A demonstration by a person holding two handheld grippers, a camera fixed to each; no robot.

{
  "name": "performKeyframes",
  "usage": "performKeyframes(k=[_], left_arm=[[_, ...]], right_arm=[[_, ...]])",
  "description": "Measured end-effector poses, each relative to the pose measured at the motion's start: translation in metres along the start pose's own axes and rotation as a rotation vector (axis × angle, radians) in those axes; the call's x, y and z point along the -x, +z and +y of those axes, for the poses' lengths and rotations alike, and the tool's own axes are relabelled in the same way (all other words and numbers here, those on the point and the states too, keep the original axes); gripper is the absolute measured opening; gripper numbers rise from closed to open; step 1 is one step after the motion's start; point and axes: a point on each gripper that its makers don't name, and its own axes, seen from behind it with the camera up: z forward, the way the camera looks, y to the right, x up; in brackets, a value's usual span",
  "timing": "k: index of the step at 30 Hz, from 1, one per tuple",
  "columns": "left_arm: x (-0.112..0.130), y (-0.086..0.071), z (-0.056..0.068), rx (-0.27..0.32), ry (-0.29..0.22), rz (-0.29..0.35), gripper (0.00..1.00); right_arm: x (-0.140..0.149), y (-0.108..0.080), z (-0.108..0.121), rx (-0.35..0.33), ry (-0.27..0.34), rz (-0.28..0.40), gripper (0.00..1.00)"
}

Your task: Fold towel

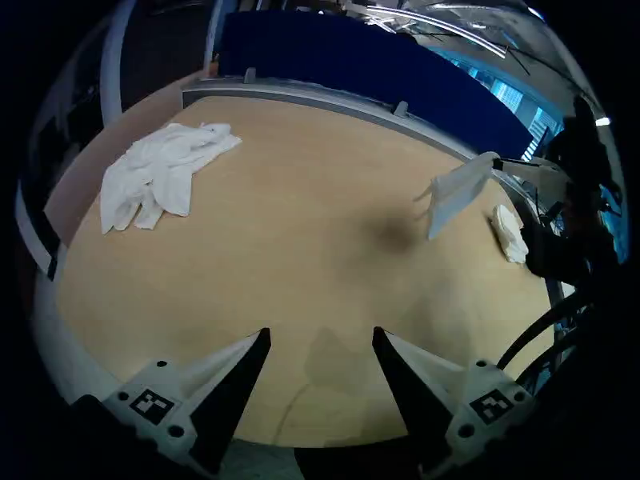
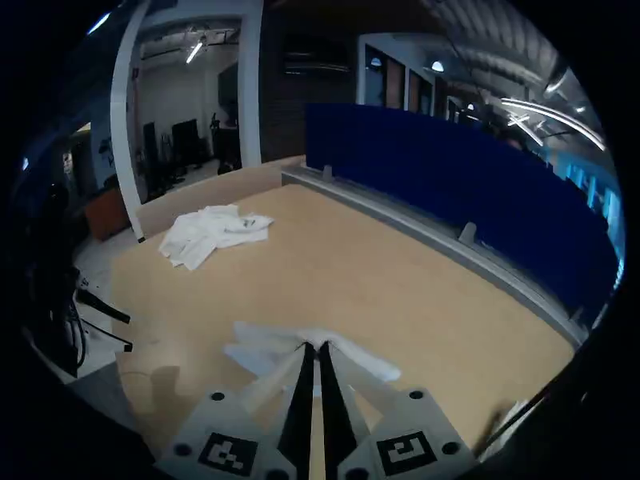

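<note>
Wood table [image 1: 320,240]: crumpled towel heap [image 1: 160,172], small folded cloth [image 1: 510,232].

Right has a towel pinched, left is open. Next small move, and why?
Probably bring the left gripper toward the towel and pinch its hanging lower corner. The right gripper holds it by one edge above the table, so it hangs bunched; left is open and empty.

Left gripper [image 1: 320,331] hovers, jaws apart, over the table [image 1: 320,200]; a towel [image 1: 456,192] seemingly hangs lifted rightward.
</note>
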Motion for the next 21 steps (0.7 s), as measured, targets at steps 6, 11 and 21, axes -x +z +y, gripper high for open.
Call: performKeyframes(k=[6, 11, 21], left_arm=[[-0.002, 0.003, 0.002, 0.005, 0.011, -0.002, 0.95], [-0.001, 0.004, 0.004, 0.007, 0.022, -0.008, 0.95], [0.001, 0.004, 0.008, 0.001, 0.021, -0.018, 0.95]], right_arm=[[-0.003, -0.016, 0.024, 0.023, 0.024, 0.011, 0.05], [-0.001, -0.035, 0.058, 0.057, 0.03, 0.008, 0.05], [0.015, -0.072, 0.157, 0.153, 0.071, -0.006, 0.05]])
